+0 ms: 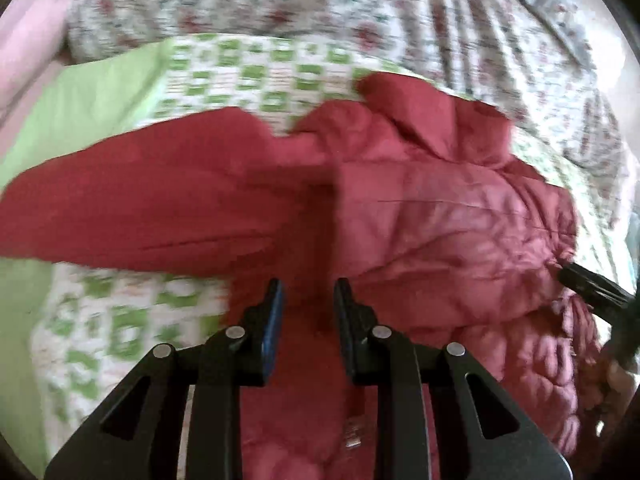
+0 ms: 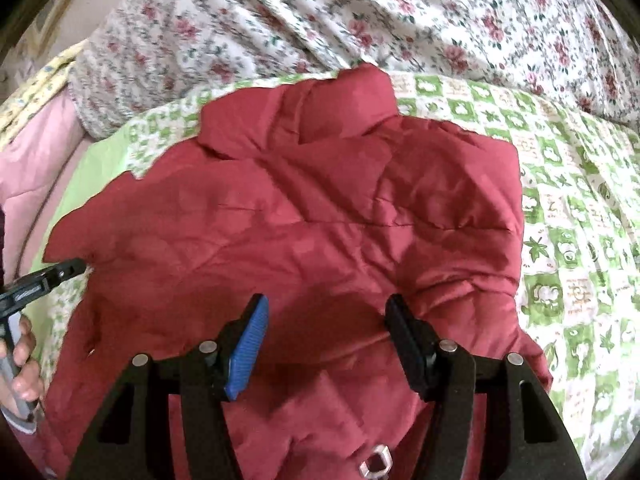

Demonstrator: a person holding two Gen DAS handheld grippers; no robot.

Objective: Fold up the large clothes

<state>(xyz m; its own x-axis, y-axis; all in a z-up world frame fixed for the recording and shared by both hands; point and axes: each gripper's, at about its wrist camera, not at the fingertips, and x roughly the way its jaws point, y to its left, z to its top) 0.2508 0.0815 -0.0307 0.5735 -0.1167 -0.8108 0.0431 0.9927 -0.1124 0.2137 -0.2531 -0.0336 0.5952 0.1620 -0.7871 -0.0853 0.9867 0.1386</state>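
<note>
A dark red quilted jacket (image 2: 304, 216), puffy with stitched seams and a soft sheen, lies spread across the middle of both views on a green-and-white checked bedspread (image 2: 568, 208) printed with small leaf and cloud motifs; tiny lettering in some squares is too small to read. Its stand-up collar (image 2: 348, 100) sits at the upper centre of the right wrist view, and one sleeve (image 1: 120, 208) stretches to the left edge in the blurred left wrist view. Behind, along the top, lies a rumpled floral quilt (image 2: 400, 12). The left gripper (image 1: 308, 300) and right gripper (image 2: 326, 312) both hover over the jacket, jaws apart, holding nothing. A metal zipper pull (image 2: 374, 462) shows at bottom centre.
</note>
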